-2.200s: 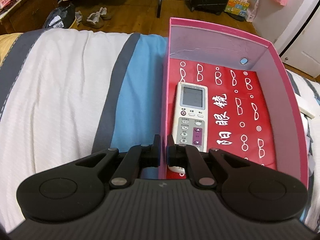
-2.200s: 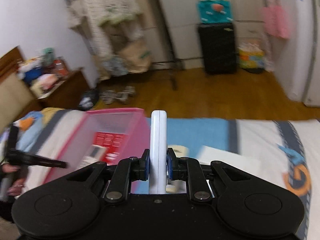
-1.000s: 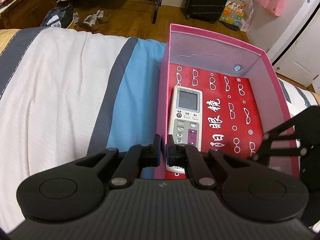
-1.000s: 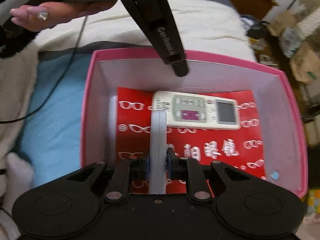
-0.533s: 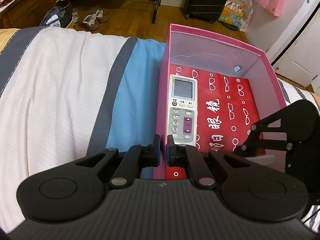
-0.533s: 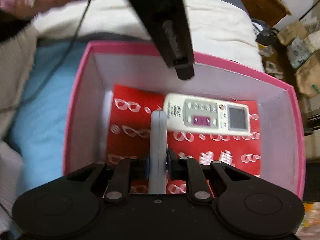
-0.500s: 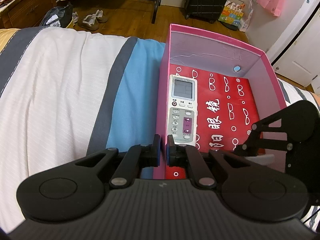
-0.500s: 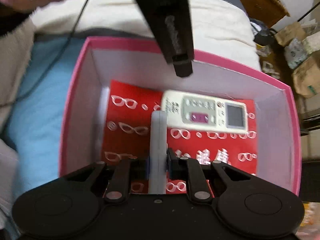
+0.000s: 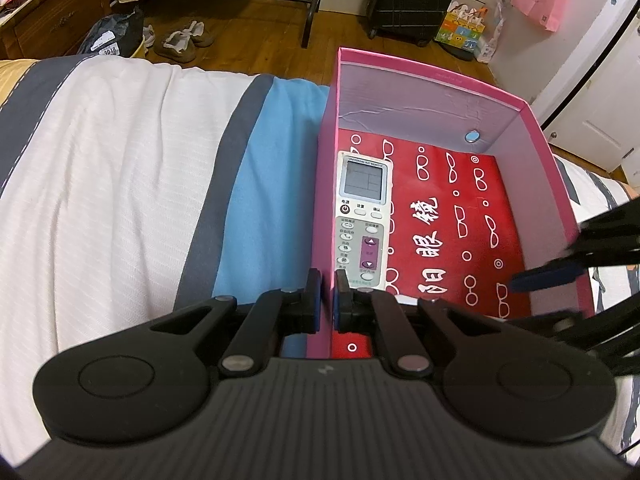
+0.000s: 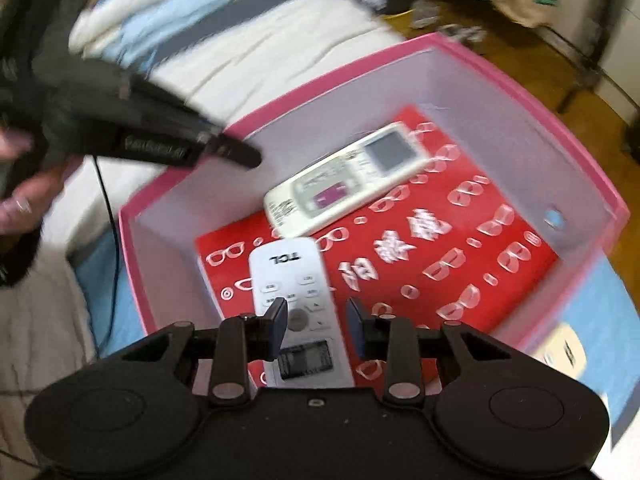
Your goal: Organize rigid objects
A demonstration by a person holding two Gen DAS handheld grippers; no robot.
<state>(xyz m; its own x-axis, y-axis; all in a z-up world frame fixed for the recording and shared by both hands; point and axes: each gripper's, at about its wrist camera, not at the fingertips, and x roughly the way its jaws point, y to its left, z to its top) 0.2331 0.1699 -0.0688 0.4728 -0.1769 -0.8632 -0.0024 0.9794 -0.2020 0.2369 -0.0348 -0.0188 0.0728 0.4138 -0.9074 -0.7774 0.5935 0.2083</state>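
Observation:
A pink box [image 9: 432,74] with a red printed floor sits on the striped bed. My left gripper [image 9: 326,296] is shut on its near left wall. A white remote with a screen [image 9: 363,216] lies along that wall inside. In the right wrist view a second white remote [image 10: 292,276], marked TCL, lies flat on the box floor. My right gripper [image 10: 316,320] hovers just over it. Its jaws are opening and the pads stand clear of the remote's sides. The screen remote [image 10: 348,180] lies beyond it.
The bed cover [image 9: 120,184] is white with grey and blue stripes. A cream object [image 10: 560,344] lies on the bedding outside the box's right wall. A person's hand [image 10: 24,196] holds the left gripper [image 10: 224,148]. Wooden floor with shoes [image 9: 180,40] and a suitcase [image 9: 416,0] lies past the bed.
The right gripper has opened and let go of the TCL remote, which now lies flat in the box. It rolled and drew back toward the right wall. The screen remote slid against the left wall.

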